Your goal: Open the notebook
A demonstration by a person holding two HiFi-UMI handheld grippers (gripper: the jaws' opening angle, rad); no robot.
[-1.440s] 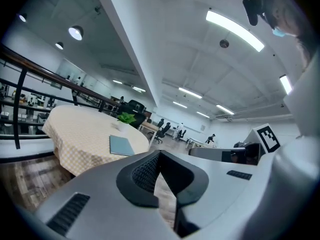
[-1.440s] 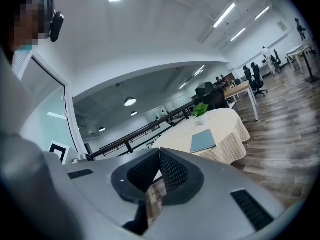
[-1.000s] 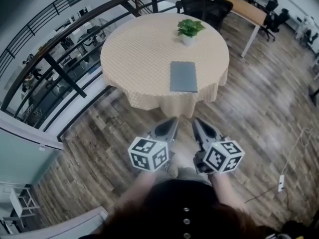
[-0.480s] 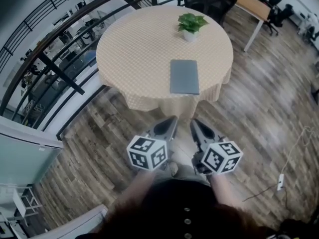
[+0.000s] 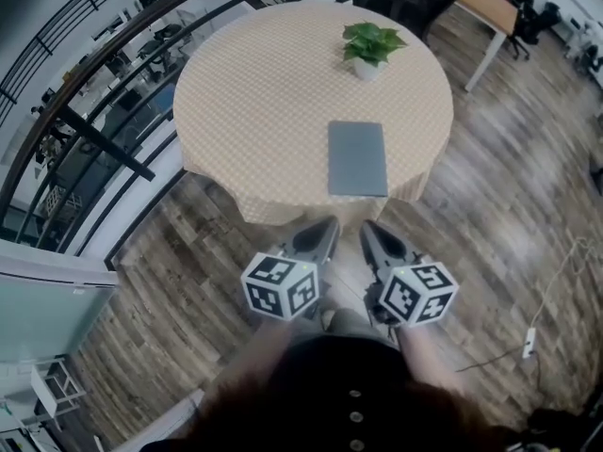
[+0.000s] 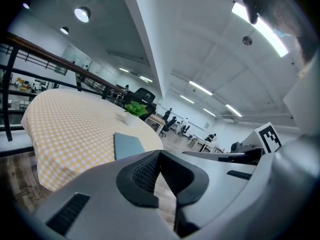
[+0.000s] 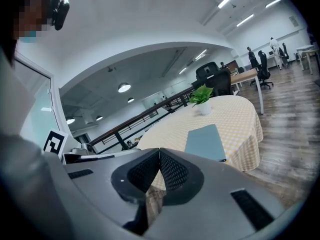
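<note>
Notebook (image 5: 357,158) not yet touched: nearest, the left gripper (image 5: 328,224) and the right gripper (image 5: 367,226) hang side by side over the wood floor (image 5: 188,262), short of the worktop's (image 5: 264,92) near edge. Each has its fingers pressed together at the tips, with nothing between them. Beyond them the notebook lies flat and closed on the round, yellow-checked worktop, just inside that near edge. Its grey-blue cover seems plain. A small potted plant (image 5: 370,45) stands toward the worktop's far side.

Notebook (image 5: 357,158) grey-blue; tablecloth (image 5: 264,111) yellow-white check; plant (image 5: 372,40) green; pot (image 5: 366,70) white; floor (image 5: 490,186) brown wood-grain
</note>
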